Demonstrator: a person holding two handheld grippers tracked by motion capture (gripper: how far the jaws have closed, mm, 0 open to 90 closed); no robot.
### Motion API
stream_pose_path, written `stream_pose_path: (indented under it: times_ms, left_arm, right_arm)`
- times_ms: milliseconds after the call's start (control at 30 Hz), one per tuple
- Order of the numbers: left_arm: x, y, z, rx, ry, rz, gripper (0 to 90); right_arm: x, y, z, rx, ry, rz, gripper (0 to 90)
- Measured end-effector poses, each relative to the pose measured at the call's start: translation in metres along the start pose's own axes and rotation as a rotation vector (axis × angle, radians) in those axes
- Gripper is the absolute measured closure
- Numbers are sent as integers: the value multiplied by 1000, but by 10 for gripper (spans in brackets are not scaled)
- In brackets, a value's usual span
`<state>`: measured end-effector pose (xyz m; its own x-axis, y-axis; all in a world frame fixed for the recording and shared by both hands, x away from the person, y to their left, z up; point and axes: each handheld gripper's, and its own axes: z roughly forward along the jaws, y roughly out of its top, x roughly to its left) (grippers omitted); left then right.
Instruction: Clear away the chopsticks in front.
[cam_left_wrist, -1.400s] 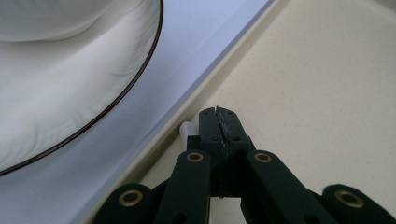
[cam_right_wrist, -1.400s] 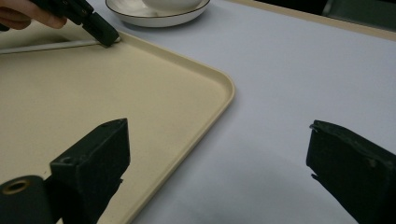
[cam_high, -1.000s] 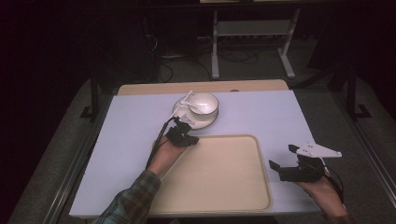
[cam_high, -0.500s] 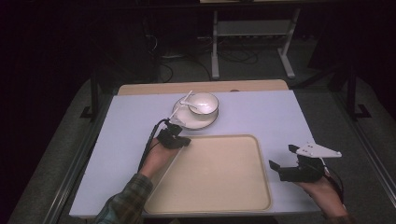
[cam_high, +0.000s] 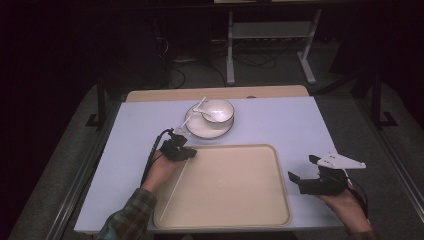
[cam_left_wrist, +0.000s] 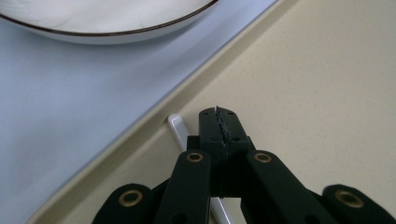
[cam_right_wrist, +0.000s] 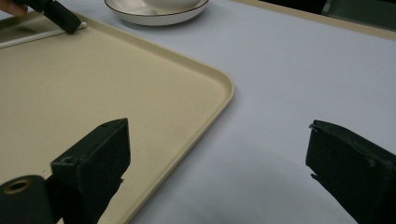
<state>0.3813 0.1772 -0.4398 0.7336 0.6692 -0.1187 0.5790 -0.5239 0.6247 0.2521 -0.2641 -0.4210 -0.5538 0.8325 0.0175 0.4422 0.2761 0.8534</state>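
Across the worktop lies a pale blue covering, and on its near half sits a large beige tray, reaching almost to the near edge. Toward the far edge, just beyond the tray's far-left corner, a white plate carries a white bowl with a spoon leaning out of it. At the tray's far-left corner the left gripper is clenched on a thin white stick, which lies along the tray's left rim inside the tray, its tip just ahead of the jaws. Off the tray's right edge, near the worktop's near-right corner, the right gripper hangs released, jaws wide apart and grasping nothing.
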Motion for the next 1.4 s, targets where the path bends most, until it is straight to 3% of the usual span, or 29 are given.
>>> stream_pose_path:
  times_ms: [367,800,1400]
  left_arm:
    - [1,-17,-13,9,-1,-12,897]
    - [-15,-42,-31,13,-40,-17,896]
    - [-9,-65,-54,-1,-13,-67,896]
  right_arm:
    - [0,0,0,1,0,5,61]
    - [0,0,-1,-1,-4,1,61]
    - [1,0,-1,-1,-5,0,61]
